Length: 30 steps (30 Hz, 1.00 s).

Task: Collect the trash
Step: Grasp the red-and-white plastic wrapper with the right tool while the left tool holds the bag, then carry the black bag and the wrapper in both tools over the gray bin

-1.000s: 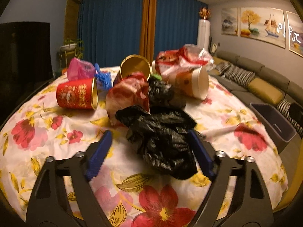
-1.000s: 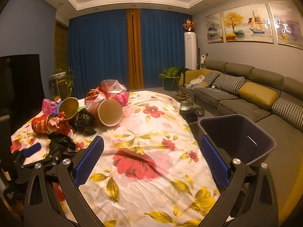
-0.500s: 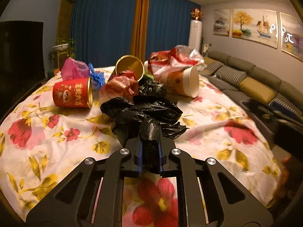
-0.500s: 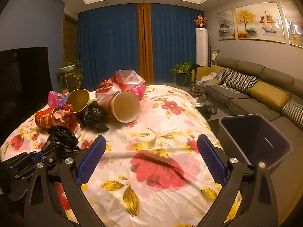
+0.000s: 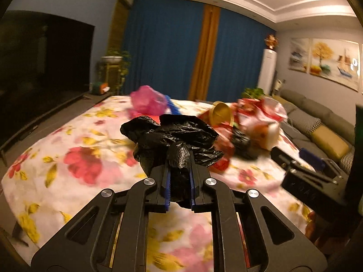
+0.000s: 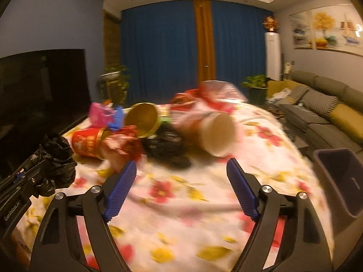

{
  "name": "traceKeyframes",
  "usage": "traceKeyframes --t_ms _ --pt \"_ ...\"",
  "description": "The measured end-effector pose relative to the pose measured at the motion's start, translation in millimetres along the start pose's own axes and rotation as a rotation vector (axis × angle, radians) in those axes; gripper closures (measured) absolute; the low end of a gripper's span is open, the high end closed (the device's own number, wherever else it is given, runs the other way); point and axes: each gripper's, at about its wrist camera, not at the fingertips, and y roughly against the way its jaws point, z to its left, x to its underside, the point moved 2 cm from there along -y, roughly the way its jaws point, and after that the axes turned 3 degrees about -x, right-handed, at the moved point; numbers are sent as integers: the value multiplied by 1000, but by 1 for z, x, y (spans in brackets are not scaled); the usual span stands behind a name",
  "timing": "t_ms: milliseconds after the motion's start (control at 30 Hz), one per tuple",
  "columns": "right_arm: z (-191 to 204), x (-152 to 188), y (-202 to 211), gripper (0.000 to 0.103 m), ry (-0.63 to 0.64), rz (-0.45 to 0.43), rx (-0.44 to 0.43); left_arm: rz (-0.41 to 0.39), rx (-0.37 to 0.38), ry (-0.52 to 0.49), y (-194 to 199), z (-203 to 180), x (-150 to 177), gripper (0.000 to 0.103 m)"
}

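Left wrist view: left gripper [image 5: 179, 181] is clenched on the crumpled black plastic bag [image 5: 172, 136]. A twisted neck of the bag is pinched between the blue pads, and the bulk of it bulges out ahead of the fingertips, over the floral tablecloth [image 5: 74, 158]. The gripper points slightly downward. The remaining trash pile [image 5: 245, 122] lies further back and to the right, blurred. The other gripper's body shows at the right edge.

Right wrist view: right gripper [image 6: 181, 181] has nothing between its fingers and its jaws are closing, pads still wide apart above bare cloth. It is aimed slightly down at the pile: a dark wad [image 6: 165, 147] sits just ahead of the fingertips, a tipped paper cup [image 6: 217, 133] ahead on the right and a red can [image 6: 88, 142] on the left. The dark bin [image 6: 340, 176] stands off the table edge at right. The left gripper with its bag appears at the left edge.
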Motion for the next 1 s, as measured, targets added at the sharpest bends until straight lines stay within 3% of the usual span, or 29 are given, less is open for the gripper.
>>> traceKeyframes --t_ms 267,400,533,633,1000 --pt "35 -5 -50 46 30 67 -99 1 -30 24 -8 16 -10 91" --pt "44 -3 -64 47 54 93 -107 14 -30 30 -14 19 -11 91" --pt "47 -2 -83 67 43 146 -151 28 -29 31 -19 20 -10 91" --pt "51 0 -89 94 58 167 -182 36 -23 33 -21 20 -9 91" --pt "39 -1 -47 97 43 97 -203 25 -18 14 -14 12 -9 91"
